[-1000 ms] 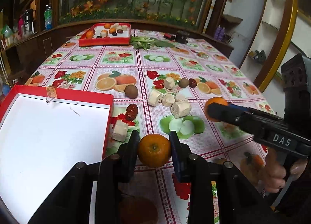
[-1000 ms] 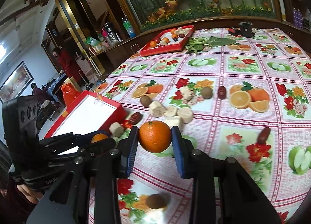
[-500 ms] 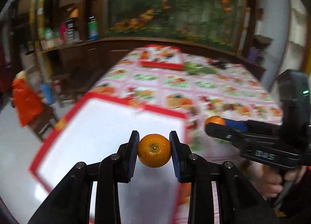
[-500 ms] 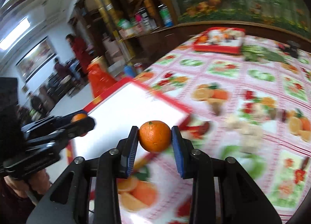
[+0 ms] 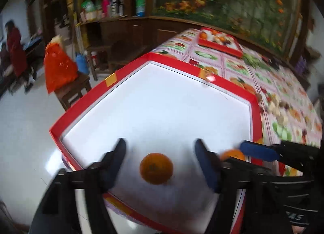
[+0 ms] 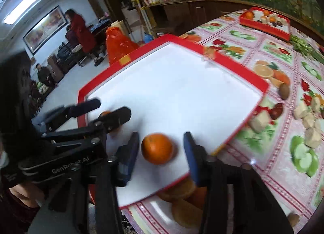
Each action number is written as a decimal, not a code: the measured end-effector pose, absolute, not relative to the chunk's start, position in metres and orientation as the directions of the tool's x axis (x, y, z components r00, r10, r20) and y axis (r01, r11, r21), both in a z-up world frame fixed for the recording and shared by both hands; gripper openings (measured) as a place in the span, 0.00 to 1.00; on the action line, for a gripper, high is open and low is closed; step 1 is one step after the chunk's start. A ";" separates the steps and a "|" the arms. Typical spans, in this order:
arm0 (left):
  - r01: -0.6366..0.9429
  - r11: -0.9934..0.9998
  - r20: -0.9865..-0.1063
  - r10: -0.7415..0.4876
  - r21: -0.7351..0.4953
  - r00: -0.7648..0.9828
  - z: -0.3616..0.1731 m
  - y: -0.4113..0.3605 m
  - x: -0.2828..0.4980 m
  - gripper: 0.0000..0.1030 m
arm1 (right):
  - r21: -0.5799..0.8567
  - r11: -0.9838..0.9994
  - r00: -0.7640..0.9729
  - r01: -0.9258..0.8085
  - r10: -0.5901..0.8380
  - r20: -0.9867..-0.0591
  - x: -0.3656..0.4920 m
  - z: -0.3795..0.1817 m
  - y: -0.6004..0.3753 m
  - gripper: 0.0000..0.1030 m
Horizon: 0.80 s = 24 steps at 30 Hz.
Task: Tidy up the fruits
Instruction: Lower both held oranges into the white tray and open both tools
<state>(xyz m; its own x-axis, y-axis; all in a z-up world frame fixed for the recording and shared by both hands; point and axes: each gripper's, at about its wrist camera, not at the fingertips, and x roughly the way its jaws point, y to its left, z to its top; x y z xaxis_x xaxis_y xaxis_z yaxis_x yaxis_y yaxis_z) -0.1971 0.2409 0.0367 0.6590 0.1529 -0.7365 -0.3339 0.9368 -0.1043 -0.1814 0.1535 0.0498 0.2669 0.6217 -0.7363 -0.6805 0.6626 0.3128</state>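
Left tongs [image 5: 160, 161]: mine, now spread wide, orange [image 5: 156, 168] released between them onto the white tray [image 5: 256, 112].
Right tongs [image 6: 162, 148]: also wide; second orange [image 6: 157, 148] dropped between them.
Meaning: both oranges delivered; bench [image 6: 283, 132] fruit remains.

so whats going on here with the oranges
A person is sorting fruit with two handheld grippers. Both are open over the near red tray. The left gripper has an orange lying on the white tray floor between its fingers, and the right gripper has its own orange lying there too. More fruit and pale chunks wait on the tablecloth.
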 end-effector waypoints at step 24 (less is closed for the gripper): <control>-0.264 0.957 -0.717 0.101 -0.119 0.690 0.038 0.189 -0.169 0.76 | 0.252 0.965 0.557 -0.070 0.247 -0.793 -0.117 0.044 -0.134 0.44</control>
<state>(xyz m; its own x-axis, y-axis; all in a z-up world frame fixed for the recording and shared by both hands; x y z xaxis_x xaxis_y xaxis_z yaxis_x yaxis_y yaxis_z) -0.1686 0.1894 0.0377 0.6901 0.1011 -0.7166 -0.2637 0.9572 -0.1190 -0.1173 -0.1335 0.0439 0.5569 0.2468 -0.7931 -0.0695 0.9653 0.2515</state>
